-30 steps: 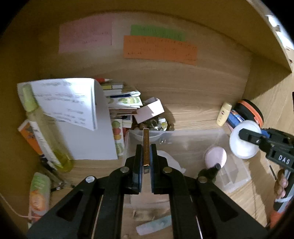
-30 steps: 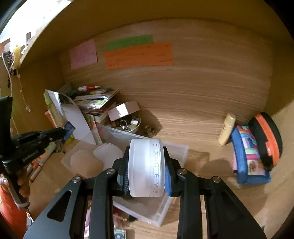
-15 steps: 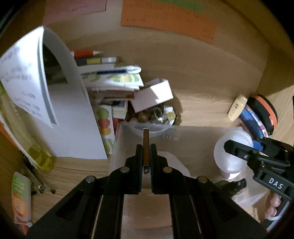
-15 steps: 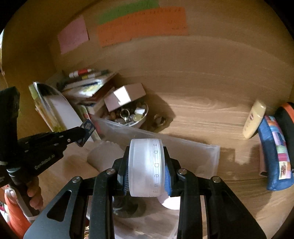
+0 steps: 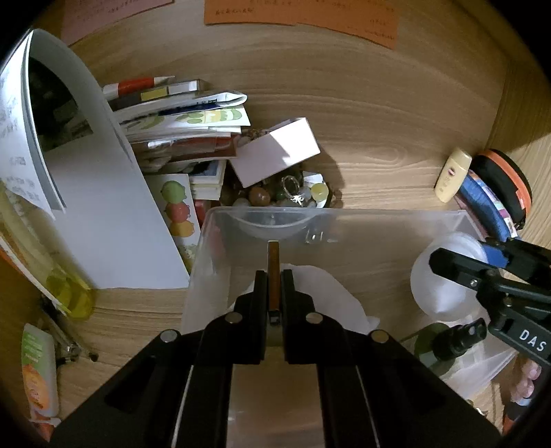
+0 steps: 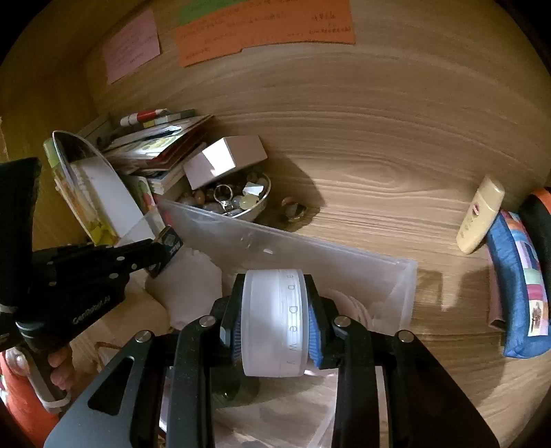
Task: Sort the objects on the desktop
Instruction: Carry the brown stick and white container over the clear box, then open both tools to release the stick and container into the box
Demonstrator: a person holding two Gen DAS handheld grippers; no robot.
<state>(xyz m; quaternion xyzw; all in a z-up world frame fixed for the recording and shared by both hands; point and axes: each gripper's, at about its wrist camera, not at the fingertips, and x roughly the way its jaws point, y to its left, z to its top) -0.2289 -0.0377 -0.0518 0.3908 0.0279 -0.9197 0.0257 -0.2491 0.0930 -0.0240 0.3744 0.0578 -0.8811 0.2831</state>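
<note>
— What sort of place is this?

— A home desk nook, by the look of it: a wooden worktop [image 6: 361, 193] closed in by wood-grain back and side panels.

— What makes it a home and not an office?

— The clutter. Handwritten paper notes [image 6: 265, 31] are stuck on the back panel, and a messy stack of booklets [image 5: 182, 131] leans in the corner. Beside it sits a small bowl of beads and trinkets [image 6: 234, 200] with a white box [image 6: 225, 160] tipped on it.

— Anything else?

— A cream lotion tube [image 6: 480, 213] and a patchwork pouch [image 6: 520, 286] at the side wall, and a clear plastic bin [image 5: 344, 224] holding toiletries.
</note>
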